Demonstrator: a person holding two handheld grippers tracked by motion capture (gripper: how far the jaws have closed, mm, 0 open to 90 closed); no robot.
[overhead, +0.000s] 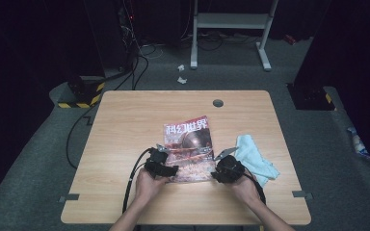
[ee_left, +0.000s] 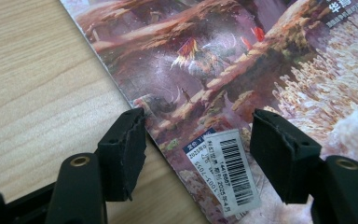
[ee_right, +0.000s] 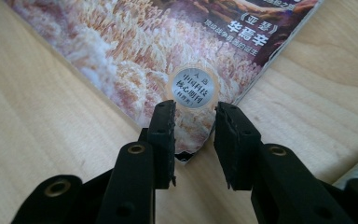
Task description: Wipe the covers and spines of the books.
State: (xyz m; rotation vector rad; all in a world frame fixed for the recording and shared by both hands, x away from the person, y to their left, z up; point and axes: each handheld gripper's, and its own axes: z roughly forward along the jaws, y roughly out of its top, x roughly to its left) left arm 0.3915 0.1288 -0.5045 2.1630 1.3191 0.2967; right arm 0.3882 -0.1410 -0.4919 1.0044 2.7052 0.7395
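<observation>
- Dark room w/ grey carpet, cables on the floor, a white metal frame at the back; light wood-grain tabletop (overhead: 125, 125) w/ a round grey cable port near its far edge.
- Magazine (overhead: 189, 149) lies flat & closed mid-tabletop, slightly rotated, near edge toward the person. Glossy cover: red title on top, rocky reddish landscape art, pale feathery texture lower down.
- Left hand-held gripper (overhead: 172, 169) sits at the mag's near-left corner. In the left gripper view the jaws stand well apart, one pad at the spine edge over bare wood, the other over the cover; white barcode sticker (ee_left: 230, 170) between them. Not clamped on anything.
- Right hand-held gripper (overhead: 216, 174) sits at the near-right corner. In the right gripper view the jaws are narrowly apart, straddling the corner tip just below a round silver sticker (ee_right: 193, 88). A gap shows between the pads; no pinch on paper that I can see.
- Progress, my read: early. Both grippers lined up on the near corners, mag not lifted or opened. Left to do: close on cover or edge, then lift/open/move.
- Materials: thin, floppy, slick paper, sharp corners; pads are black ribbed foam, a bit ragged.
- Light-blue cloth (overhead: 255, 159), soft & crumpled, lies just right of the mag, near the right hand.
</observation>
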